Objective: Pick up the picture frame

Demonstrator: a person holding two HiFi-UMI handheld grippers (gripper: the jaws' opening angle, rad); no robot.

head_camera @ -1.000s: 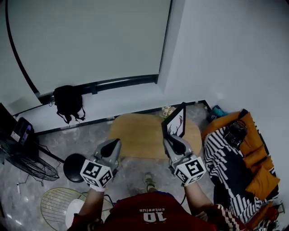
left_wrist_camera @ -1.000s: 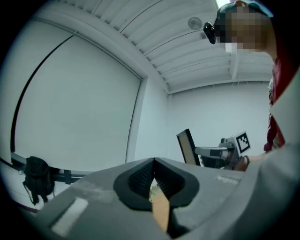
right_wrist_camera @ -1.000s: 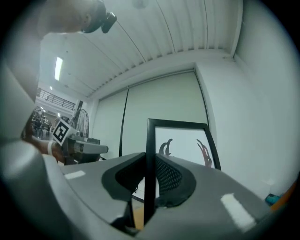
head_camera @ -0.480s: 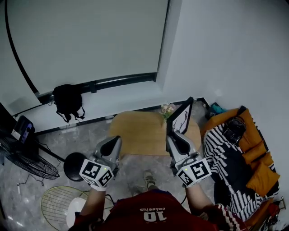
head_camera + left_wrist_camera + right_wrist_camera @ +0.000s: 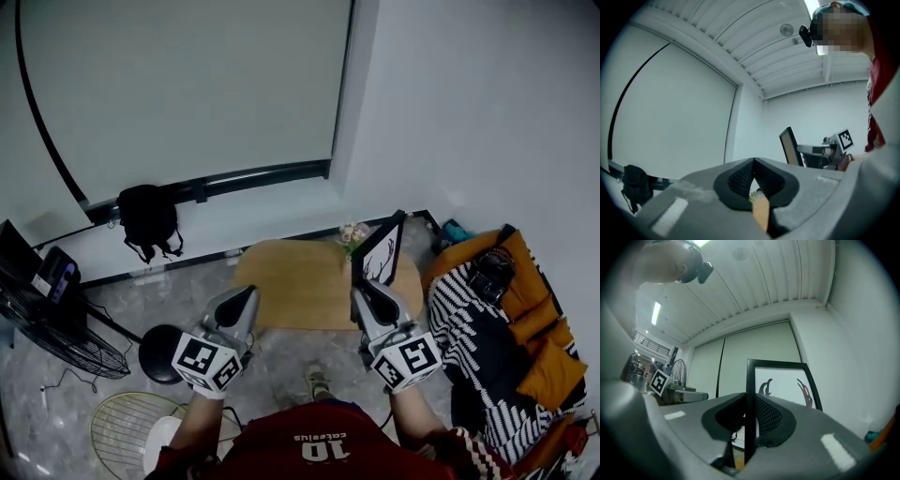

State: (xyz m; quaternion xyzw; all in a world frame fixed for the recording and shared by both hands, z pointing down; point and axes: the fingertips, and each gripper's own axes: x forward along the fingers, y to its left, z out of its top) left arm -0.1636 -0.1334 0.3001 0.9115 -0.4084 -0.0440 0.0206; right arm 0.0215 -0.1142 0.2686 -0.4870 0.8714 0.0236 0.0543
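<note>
Holds the picture frame [image 5: 381, 255] upright in the right gripper [image 5: 367, 292], jaws clenched on the thin black border along one side, one pad against the front and one against the back. Has it above the far right end of the wooden table [image 5: 291, 281], just beside a small bunch of flowers [image 5: 353, 232] and, by the look of it, clear of the tabletop. Shows a white print with dark antler-like shapes, probably behind glass. Looks light and stiff, yet fragile and slick on its faces. Seems likely to swing or slip when pinched at one edge only, so calls for a firm but not crushing hold on the border, never on the pane. Leaves the left gripper [image 5: 246, 300] idle at the near left, jaws pressed together on nothing, free to steady the opposite edge if needed.
</note>
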